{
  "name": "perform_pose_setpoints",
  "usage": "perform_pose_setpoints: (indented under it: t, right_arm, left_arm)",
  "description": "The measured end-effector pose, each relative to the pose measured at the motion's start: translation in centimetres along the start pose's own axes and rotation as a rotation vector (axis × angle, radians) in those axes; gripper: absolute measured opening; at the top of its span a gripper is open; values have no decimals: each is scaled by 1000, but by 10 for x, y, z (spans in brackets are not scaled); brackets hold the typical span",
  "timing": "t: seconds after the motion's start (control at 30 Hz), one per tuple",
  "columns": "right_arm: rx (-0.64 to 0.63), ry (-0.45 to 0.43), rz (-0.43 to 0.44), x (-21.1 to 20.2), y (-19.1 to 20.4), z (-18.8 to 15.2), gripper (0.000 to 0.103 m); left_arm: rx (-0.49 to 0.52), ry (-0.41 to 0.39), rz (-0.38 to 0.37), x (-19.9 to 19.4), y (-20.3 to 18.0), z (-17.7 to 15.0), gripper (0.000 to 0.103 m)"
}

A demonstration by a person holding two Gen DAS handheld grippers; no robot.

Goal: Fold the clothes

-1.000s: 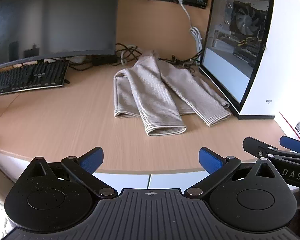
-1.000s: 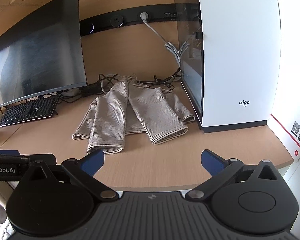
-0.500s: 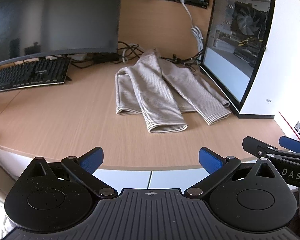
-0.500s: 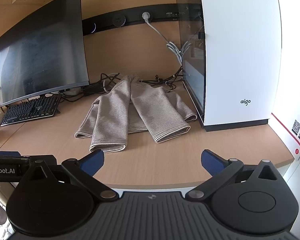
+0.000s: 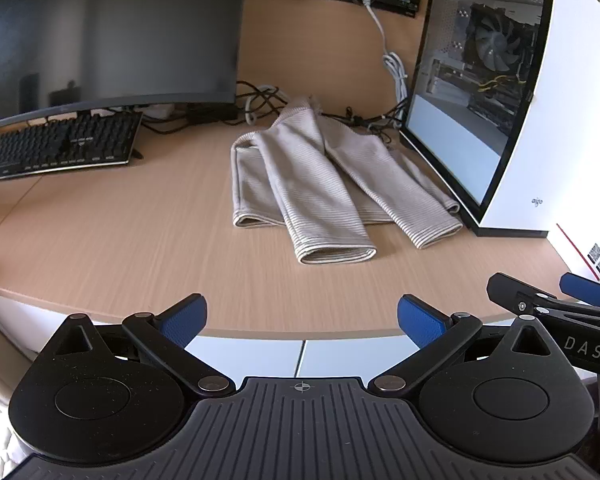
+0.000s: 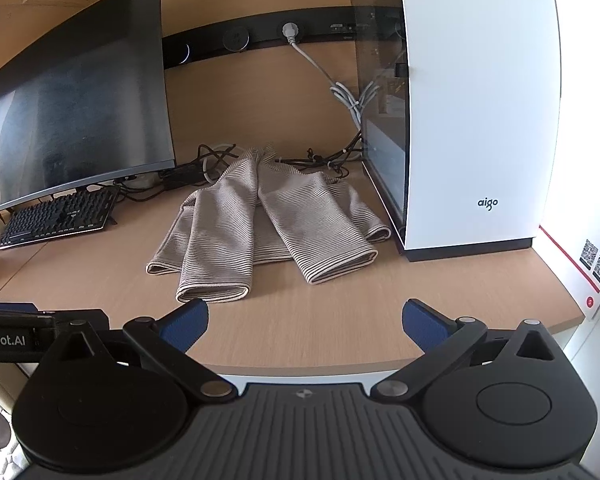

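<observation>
A beige ribbed sweater (image 5: 320, 184) lies on the wooden table (image 5: 120, 240), partly folded: both sleeves are laid down over the body and point toward the near edge, their cuffs nearest the grippers. Its long axis runs from the collar, back among the cables (image 5: 260, 96), forward to the cuffs. The garment sits between the curved monitor (image 5: 108, 32) and keyboard (image 5: 60, 144) on one side and the white PC case (image 5: 540, 120) on the other, its far sleeve just beside the case's glass panel and possibly touching it; the fisheye view does not settle that.

The left gripper (image 5: 300, 316) hangs at the table's near edge with its jaws wide apart and nothing between them. The sweater lies ahead of it and slightly to its right, well apart. The right gripper (image 6: 306, 316) is likewise spread and empty, level with the near edge; from it the sweater lies ahead and a little left, and one cuff (image 6: 212, 294) appears close beyond its left blue pad (image 6: 184, 324).

Judging by this, the right gripper is the nearer of the two to a cuff, though both must reach forward over the table. Since the cuffs face the jaws, the hem end is the natural place to take hold, one gripper on each side, to carry it back toward the collar
</observation>
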State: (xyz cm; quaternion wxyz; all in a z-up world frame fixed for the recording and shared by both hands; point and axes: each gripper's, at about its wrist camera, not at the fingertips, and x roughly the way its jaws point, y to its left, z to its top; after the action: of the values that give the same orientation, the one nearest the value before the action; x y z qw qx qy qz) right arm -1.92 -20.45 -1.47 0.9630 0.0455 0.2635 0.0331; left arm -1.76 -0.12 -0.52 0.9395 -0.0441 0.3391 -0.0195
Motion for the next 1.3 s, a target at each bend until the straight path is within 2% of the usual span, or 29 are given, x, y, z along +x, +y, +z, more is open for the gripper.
perform_pose_setpoints:
  t: [0.87, 0.9, 0.93, 1.3]
  right_arm:
    - [-11, 17, 2, 12, 8, 4, 103]
    - [-11, 18, 3, 13, 8, 5, 103]
    - [-12, 20, 3, 14, 8, 5, 103]
    - [23, 62, -21, 38, 7, 11, 103]
  left_arm:
    - [-3, 17, 11, 14, 9, 5, 103]
    - [42, 26, -41, 15, 9, 6, 103]
    - [119, 40, -131, 17, 9, 7, 103]
    - [148, 87, -143, 44, 5, 20, 103]
